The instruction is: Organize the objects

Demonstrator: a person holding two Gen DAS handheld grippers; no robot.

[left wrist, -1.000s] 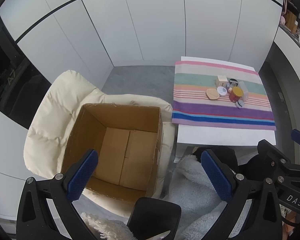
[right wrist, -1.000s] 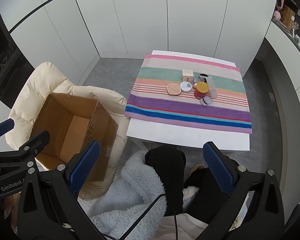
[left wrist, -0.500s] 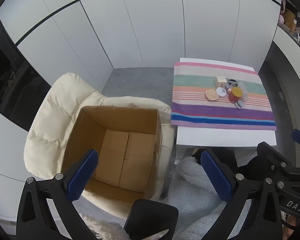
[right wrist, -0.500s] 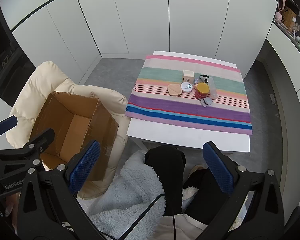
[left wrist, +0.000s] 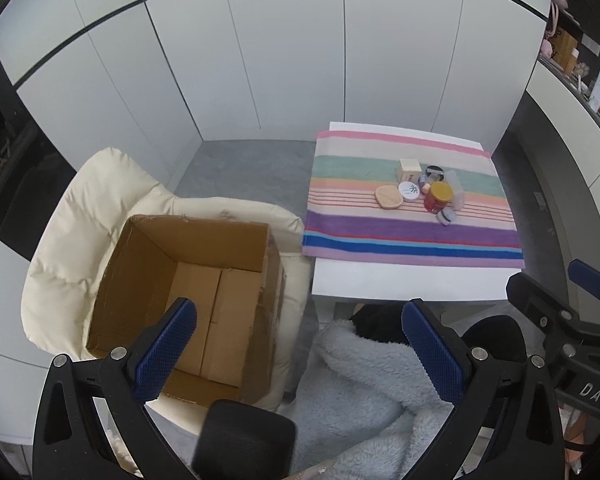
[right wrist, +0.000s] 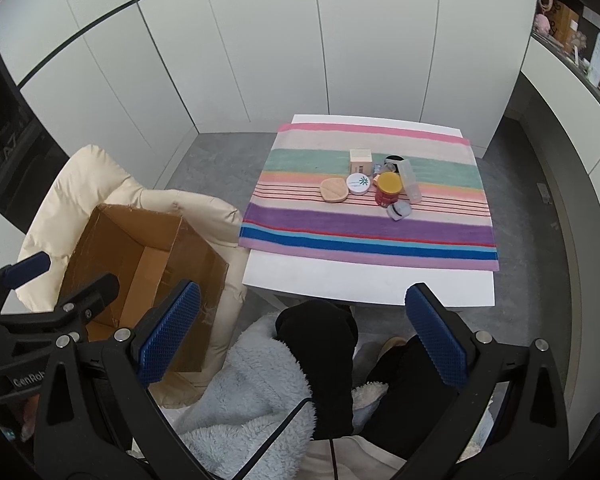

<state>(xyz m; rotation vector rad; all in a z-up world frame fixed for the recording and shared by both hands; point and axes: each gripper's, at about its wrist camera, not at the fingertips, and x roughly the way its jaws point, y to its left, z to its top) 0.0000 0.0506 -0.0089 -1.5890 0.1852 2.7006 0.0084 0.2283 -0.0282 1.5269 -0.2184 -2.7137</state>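
1. Left gripper [left wrist: 300, 334] and right gripper [right wrist: 303, 322] both spread wide, carrying nothing; held well back from the table [right wrist: 364, 280]
2. Small items [right wrist: 374, 186] clustered on the striped cloth [right wrist: 364, 236]; cardboard box [left wrist: 188, 304] on the chair [left wrist: 80, 216] holds nothing; sorting not begun, all items left

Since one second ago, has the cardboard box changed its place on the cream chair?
No. In the left wrist view the cardboard box sits on the cream chair as before; its slight shift in frame matches the striped cloth, so only the camera drifted.
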